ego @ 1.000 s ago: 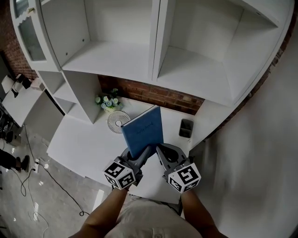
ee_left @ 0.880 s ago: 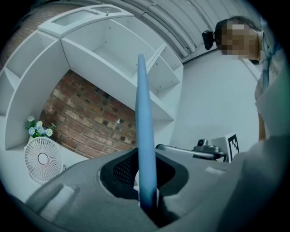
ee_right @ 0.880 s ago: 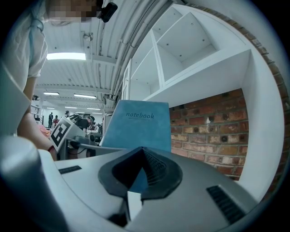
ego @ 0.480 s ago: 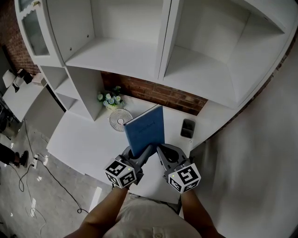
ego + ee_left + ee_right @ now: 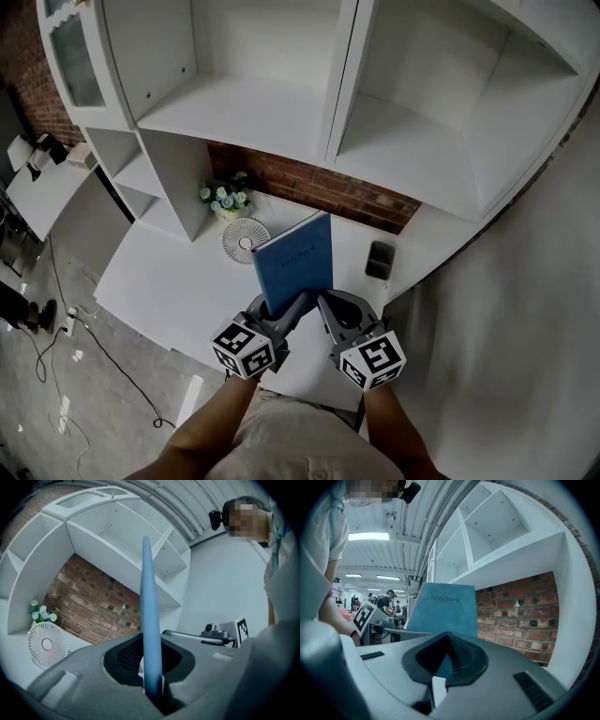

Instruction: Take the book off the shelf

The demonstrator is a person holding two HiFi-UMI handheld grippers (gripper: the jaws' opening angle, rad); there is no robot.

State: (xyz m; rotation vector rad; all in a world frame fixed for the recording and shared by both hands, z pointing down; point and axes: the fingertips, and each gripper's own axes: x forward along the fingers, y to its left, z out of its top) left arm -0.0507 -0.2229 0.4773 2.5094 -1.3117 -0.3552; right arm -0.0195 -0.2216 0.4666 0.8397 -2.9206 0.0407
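Observation:
A blue notebook (image 5: 293,265) stands upright above the white tabletop, below the shelves. My left gripper (image 5: 284,317) is shut on its lower edge. In the left gripper view the book (image 5: 150,620) shows edge-on, pinched between the dark pads. My right gripper (image 5: 327,309) sits just right of the book, shut and holding nothing. In the right gripper view the book's cover (image 5: 440,609) with the word "notebook" rises past my shut right gripper (image 5: 436,684). The left gripper's marker cube (image 5: 364,616) shows at the left.
The white shelf unit (image 5: 262,112) with bare compartments spans the top, a brick wall (image 5: 309,187) below it. A small white fan (image 5: 240,240), a pot of flowers (image 5: 223,199) and a black object (image 5: 377,259) stand on the tabletop (image 5: 159,281). Floor with cables lies at left.
The book and both grippers stay almost where they were. The head view has drifted a little, so the shelves sit slightly further right in the picture.

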